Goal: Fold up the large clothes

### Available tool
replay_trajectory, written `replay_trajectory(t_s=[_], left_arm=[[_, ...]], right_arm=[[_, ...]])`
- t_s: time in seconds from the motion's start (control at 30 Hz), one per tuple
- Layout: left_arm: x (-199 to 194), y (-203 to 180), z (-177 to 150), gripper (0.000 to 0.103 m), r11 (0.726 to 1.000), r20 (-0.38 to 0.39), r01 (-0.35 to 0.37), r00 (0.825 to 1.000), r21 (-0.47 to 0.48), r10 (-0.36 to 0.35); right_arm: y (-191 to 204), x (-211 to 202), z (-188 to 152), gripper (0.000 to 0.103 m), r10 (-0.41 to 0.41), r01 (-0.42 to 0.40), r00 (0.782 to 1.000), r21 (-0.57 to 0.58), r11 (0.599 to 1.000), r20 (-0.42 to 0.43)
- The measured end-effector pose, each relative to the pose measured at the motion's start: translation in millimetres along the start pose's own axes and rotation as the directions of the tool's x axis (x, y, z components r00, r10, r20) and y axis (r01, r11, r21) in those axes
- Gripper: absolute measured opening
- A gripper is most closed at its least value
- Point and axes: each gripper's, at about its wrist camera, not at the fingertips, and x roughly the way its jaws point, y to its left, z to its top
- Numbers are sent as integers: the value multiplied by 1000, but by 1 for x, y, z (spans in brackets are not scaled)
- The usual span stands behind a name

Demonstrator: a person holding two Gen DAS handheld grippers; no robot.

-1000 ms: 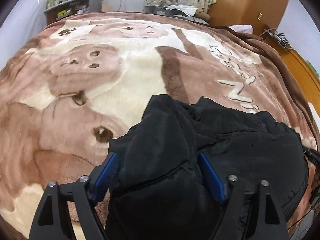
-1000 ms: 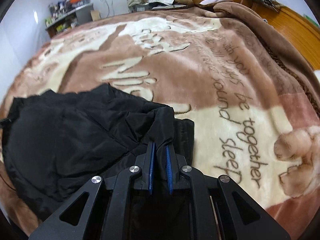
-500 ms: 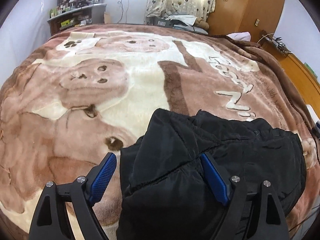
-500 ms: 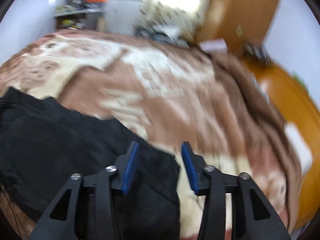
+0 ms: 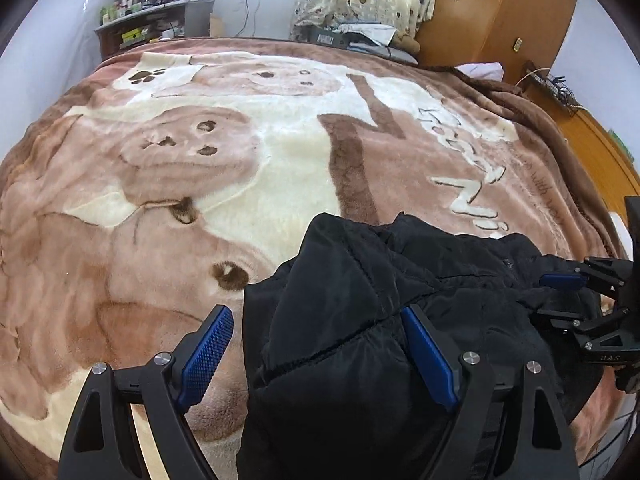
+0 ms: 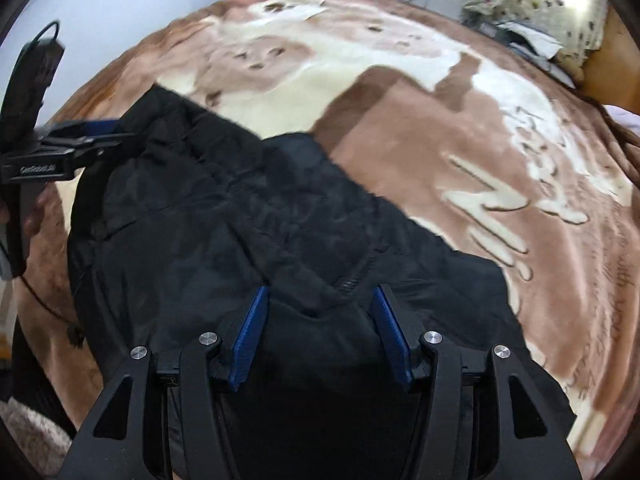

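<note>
Black jacket [image 5: 360, 320] bunched on brown blanket [image 5: 160, 160]

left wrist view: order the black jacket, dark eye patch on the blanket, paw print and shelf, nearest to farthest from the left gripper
1. black jacket, between the left gripper's fingers
2. dark eye patch, just ahead, left
3. paw print, far left of the blanket
4. shelf, against the back wall

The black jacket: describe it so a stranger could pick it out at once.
A brown and cream plush blanket printed with bears and lettering covers the whole bed. On its near part lies the black jacket, a padded garment bunched into folds. It is the only dark thing on the blanket, and the left gripper and right gripper both stand open over it.
</note>
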Motion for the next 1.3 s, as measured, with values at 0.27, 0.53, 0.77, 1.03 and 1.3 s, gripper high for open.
replay_trajectory(t_s=[0.27,0.53,0.77,1.03,1.3], left_arm=[[-6,5,0,86,998,34,45,998,-38,-44],[-57,4,7,86,998,152,18,988,-62,-8],[-40,-26,-10,86,998,46,23,999,55,-26],[8,-35,-32,86,997,-110,-55,992,53,61],[-41,-49,-38,84,999,21,-23,999,-30,24]], right_arm=[[10,-41,1,4,-119,128,985,-66,990,126],[-5,25,21,5,-263,263,965,16,965,8],[-3,75,23,8,-288,295,944,21,955,-163],[-21,1,16,31,-280,275,960,222,936,-8],[-34,-109,-89,49,-362,259,916,435,862,172]])
